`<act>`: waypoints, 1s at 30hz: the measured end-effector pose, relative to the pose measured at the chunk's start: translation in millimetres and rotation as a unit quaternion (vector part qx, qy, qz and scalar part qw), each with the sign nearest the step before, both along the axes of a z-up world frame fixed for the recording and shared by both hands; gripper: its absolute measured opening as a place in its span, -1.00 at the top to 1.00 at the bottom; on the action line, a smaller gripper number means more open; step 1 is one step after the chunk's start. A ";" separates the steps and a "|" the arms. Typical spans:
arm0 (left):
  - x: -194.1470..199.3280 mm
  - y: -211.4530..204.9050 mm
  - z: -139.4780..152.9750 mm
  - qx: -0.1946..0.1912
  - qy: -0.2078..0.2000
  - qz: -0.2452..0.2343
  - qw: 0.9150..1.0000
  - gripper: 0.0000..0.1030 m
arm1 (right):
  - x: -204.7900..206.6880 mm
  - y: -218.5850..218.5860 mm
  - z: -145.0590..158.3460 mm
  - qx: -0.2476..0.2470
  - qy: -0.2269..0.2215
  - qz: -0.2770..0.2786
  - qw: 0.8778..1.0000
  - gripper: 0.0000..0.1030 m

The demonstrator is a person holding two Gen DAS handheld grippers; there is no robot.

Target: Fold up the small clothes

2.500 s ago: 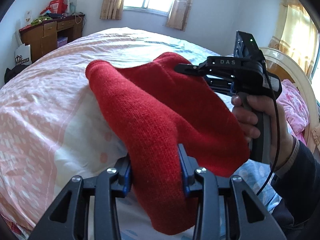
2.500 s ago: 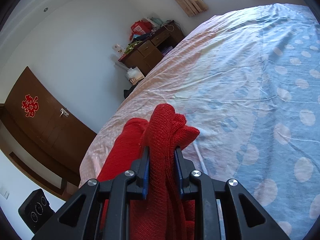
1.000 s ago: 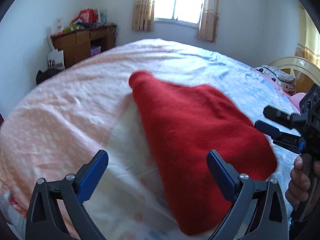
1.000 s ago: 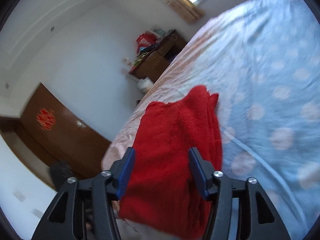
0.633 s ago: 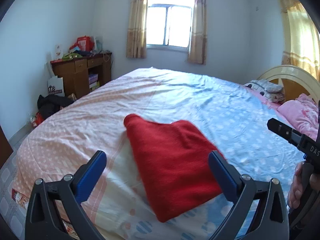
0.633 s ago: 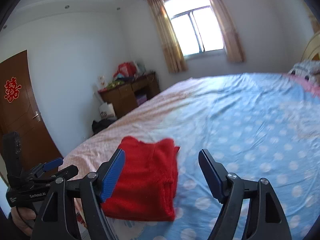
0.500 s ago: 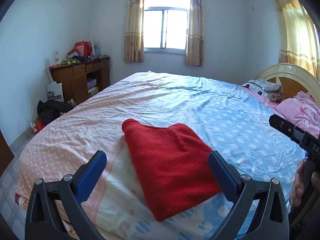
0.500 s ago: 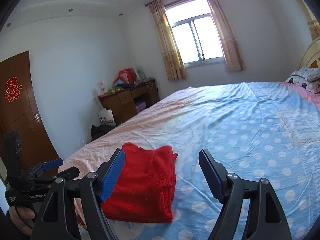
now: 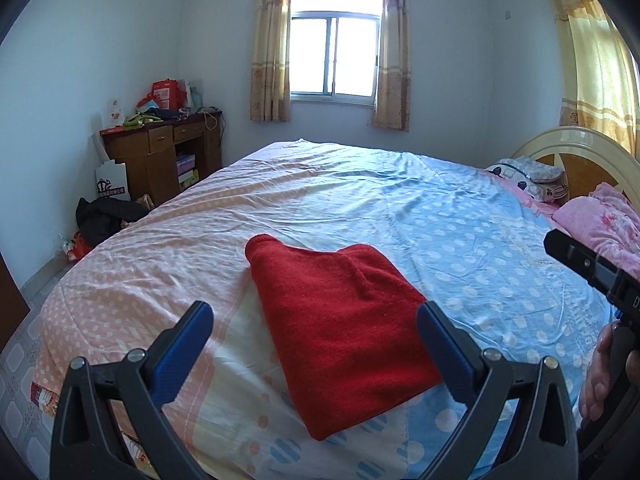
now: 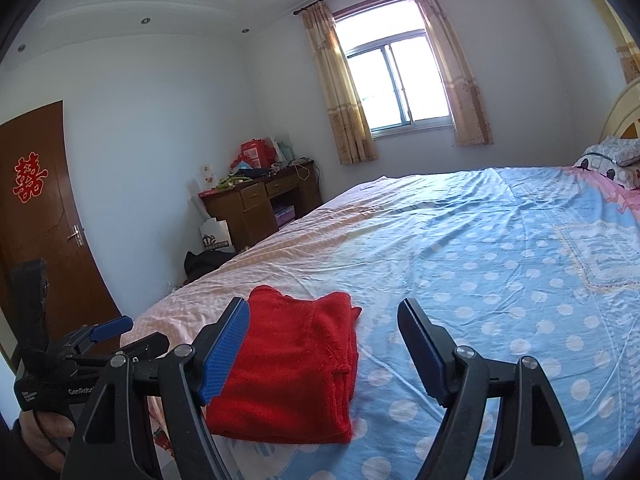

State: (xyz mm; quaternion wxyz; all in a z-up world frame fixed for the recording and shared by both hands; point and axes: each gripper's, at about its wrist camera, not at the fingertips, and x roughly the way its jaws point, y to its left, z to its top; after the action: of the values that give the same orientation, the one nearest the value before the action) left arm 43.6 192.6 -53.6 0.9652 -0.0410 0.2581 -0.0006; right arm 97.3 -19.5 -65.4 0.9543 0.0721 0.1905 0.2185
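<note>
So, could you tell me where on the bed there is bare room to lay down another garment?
The bed is bare beyond the red sweater toward the window, and across the blue dotted side up to the pillows. The near edge is crowded: sweater, left gripper and right gripper, both open.

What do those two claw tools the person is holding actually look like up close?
Each is a black plastic tool with two angled fingers, silver screws at the joints and a blue ridged pad inside each fingertip. The left gripper shows white lettering on its body in the right wrist view, and a thin dark cable hangs below it. The right gripper has white letters too. A dark sleeve shows at the left wrist.
</note>
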 end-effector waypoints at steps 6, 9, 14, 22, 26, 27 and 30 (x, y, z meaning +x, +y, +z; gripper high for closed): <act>0.4 -0.8 -0.8 0.003 -0.001 -0.001 1.000 -1.00 | -3.1 1.6 0.7 -0.003 -0.004 0.001 1.000 -0.50; 0.6 -0.9 -1.1 0.003 -0.001 -0.001 1.000 -1.00 | -3.2 1.8 0.5 -0.003 -0.004 0.001 1.000 -0.50; 0.4 -1.4 -1.8 0.002 0.000 0.000 1.000 -1.00 | -3.3 1.9 0.3 -0.003 -0.004 0.002 1.000 -0.50; 0.3 -1.6 -1.9 0.003 -0.001 -0.001 1.000 -1.00 | -4.7 1.7 0.7 -0.004 -0.009 0.001 1.000 -0.50; 0.2 -1.8 -1.9 0.002 -0.001 0.000 1.000 -1.00 | -7.6 1.0 1.8 -0.004 -0.016 0.000 1.000 -0.50; 0.3 -1.5 -2.2 0.002 -0.002 0.000 1.000 -1.00 | -8.2 0.9 2.1 -0.005 -0.017 -0.001 1.000 -0.50; 0.3 -0.5 -2.1 -0.001 -0.003 0.002 1.000 -1.00 | -11.3 0.8 2.9 -0.004 -0.021 -0.001 1.000 -0.50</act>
State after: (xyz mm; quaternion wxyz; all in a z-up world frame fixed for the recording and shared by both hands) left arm 43.9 192.1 -55.7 0.9659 -0.0421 0.2554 0.0011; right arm 86.0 -18.7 -62.5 0.9586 0.0634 0.1715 0.2185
